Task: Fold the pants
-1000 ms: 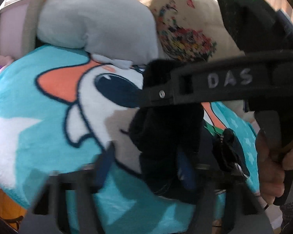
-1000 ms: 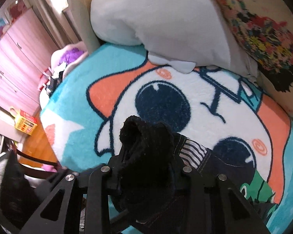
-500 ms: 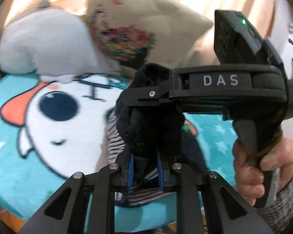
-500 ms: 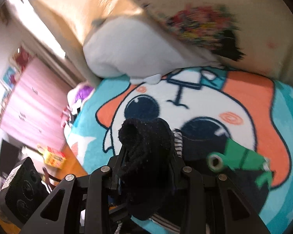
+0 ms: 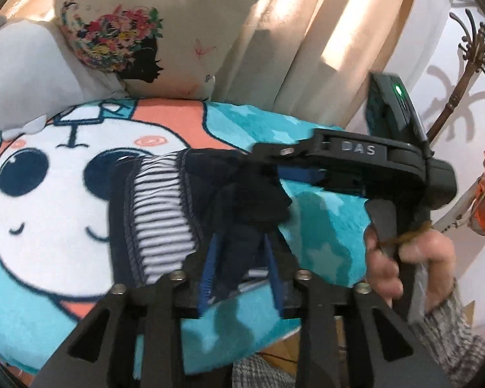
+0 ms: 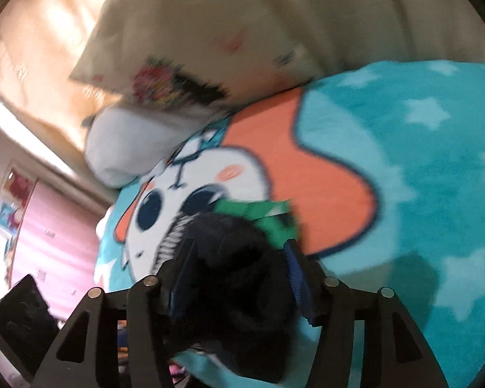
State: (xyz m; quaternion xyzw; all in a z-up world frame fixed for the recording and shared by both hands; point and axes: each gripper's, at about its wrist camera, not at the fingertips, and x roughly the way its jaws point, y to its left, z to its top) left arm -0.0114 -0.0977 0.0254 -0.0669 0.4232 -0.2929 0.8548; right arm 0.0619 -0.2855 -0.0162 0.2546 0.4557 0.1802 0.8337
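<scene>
The dark navy pants (image 5: 165,207) lie bunched on the cartoon blanket (image 5: 48,226), striped lining showing. My left gripper (image 5: 239,242) is shut on a dark fold of the pants. The right gripper (image 5: 274,174) shows in the left wrist view, reaching in from the right and pinching the same bunch. In the right wrist view my right gripper (image 6: 236,258) is shut on the black pants fabric (image 6: 236,278), with a green patch (image 6: 268,220) just beyond. That view is blurred.
A floral cushion (image 5: 152,32) and a white pillow (image 5: 22,71) lie at the blanket's far side against beige curtains (image 5: 323,48). A pink wardrobe (image 6: 48,226) stands to the left. A metal coat stand (image 5: 462,74) is at the right.
Both grippers have swung to the right across the blanket, carrying the pants fabric with them. The pants now lie over the cartoon face's right eye, with more striped lining showing.
</scene>
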